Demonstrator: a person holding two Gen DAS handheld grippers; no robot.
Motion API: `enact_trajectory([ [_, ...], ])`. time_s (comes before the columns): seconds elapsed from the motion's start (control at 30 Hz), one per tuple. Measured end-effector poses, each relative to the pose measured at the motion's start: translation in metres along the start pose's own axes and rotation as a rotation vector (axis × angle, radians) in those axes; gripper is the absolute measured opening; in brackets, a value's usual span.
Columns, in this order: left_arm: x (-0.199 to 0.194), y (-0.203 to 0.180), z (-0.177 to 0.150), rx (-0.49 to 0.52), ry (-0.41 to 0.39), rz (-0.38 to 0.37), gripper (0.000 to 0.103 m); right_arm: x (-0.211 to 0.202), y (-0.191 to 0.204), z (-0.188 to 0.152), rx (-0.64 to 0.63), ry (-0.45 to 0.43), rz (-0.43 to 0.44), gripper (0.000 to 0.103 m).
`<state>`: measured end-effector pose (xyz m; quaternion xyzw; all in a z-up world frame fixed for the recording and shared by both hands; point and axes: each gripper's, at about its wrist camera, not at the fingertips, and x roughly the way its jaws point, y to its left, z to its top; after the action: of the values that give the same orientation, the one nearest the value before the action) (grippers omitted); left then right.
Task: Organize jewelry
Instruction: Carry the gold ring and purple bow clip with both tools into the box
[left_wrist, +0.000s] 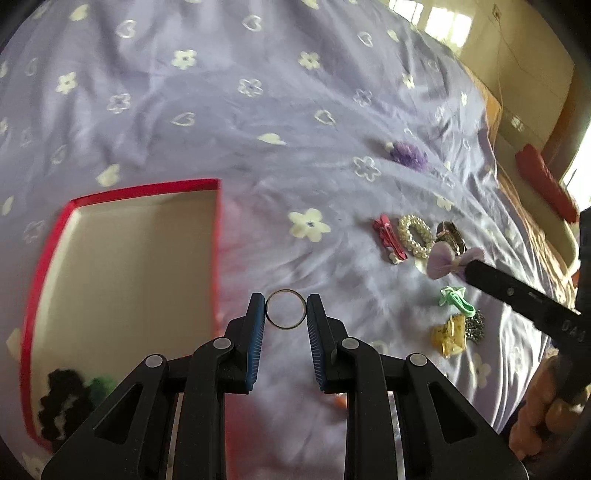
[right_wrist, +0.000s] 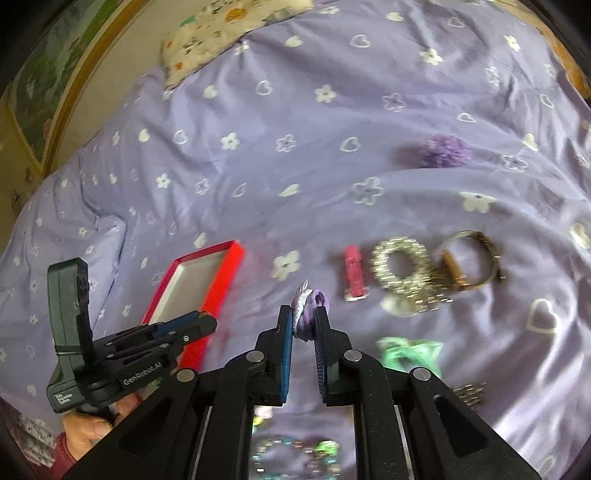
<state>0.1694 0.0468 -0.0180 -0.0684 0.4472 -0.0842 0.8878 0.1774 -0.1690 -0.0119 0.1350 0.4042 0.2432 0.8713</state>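
My left gripper (left_wrist: 286, 309) is shut on a thin metal ring (left_wrist: 286, 291), held above the purple bedsheet just right of the red box (left_wrist: 218, 236). The box holds a black scrunchie (left_wrist: 62, 402) and something green beside it. My right gripper (right_wrist: 303, 317) is shut on a lilac bow clip (right_wrist: 310, 310), which also shows at that gripper's tip in the left wrist view as the lilac bow clip (left_wrist: 454, 260). On the sheet lie a red hair clip (left_wrist: 389, 240), a pearl bracelet (left_wrist: 415, 236), a watch (right_wrist: 471, 262), a green bow (left_wrist: 456, 299) and a yellow claw clip (left_wrist: 448, 334).
A purple pom-pom (right_wrist: 445, 149) lies farther up the bed. A patterned pillow (right_wrist: 221, 33) sits at the head. A red object (left_wrist: 546, 181) rests on the bedside ledge to the right. A hand (right_wrist: 88, 424) holds the left gripper device (right_wrist: 122, 354) beside the box.
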Motion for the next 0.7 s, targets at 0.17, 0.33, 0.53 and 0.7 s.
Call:
enact_trajectory([
  [0.17, -0.024, 0.027, -0.008, -0.046, -0.03, 0.021, 0.021, 0.01, 0.027, -0.007, -0.032, 0.022, 0.039, 0.011],
  [0.33, -0.037, 0.052, -0.018, -0.079, -0.04, 0.053, 0.021, 0.023, 0.055, -0.015, -0.064, 0.054, 0.081, 0.011],
  [0.53, -0.049, 0.084, -0.028, -0.125, -0.046, 0.086, 0.021, 0.036, 0.09, -0.02, -0.107, 0.079, 0.126, 0.011],
  [0.7, -0.056, 0.106, -0.032, -0.148, -0.054, 0.109, 0.021, 0.055, 0.122, -0.024, -0.143, 0.107, 0.168, 0.011],
])
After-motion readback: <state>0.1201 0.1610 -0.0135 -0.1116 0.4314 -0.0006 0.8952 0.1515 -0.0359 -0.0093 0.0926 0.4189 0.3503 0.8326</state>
